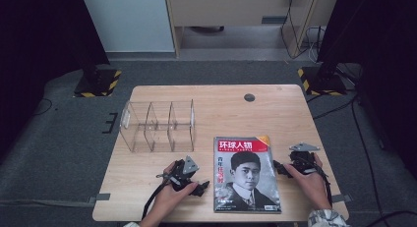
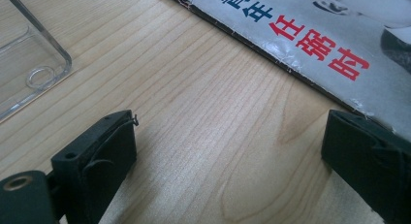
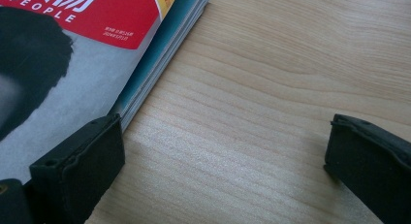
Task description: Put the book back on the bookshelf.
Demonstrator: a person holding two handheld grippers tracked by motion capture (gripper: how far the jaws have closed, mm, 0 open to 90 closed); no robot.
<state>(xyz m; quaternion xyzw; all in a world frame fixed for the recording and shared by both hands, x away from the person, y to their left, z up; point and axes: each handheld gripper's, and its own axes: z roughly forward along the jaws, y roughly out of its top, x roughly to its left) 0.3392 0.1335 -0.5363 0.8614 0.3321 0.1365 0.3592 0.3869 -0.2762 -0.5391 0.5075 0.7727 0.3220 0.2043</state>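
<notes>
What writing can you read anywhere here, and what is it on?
"环球人物": red masthead of the magazine.
"PEOPLE": white, under the masthead, right gripper view.
"青年任弼时": blue and red, along the cover's edge, left gripper view.
Small white print on the red: too small to read.

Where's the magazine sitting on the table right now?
In the high view the magazine lies flat at the table's near edge, right of centre, between both grippers, with the clear organizer up-left of it.

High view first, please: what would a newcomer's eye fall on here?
The magazine, with a red title band and a black-and-white portrait, lies flat at the near right of the wooden table. A hand-held claw flanks each side, left claw and right claw, both open. Behind the left one stands a clear acrylic organizer.
</notes>
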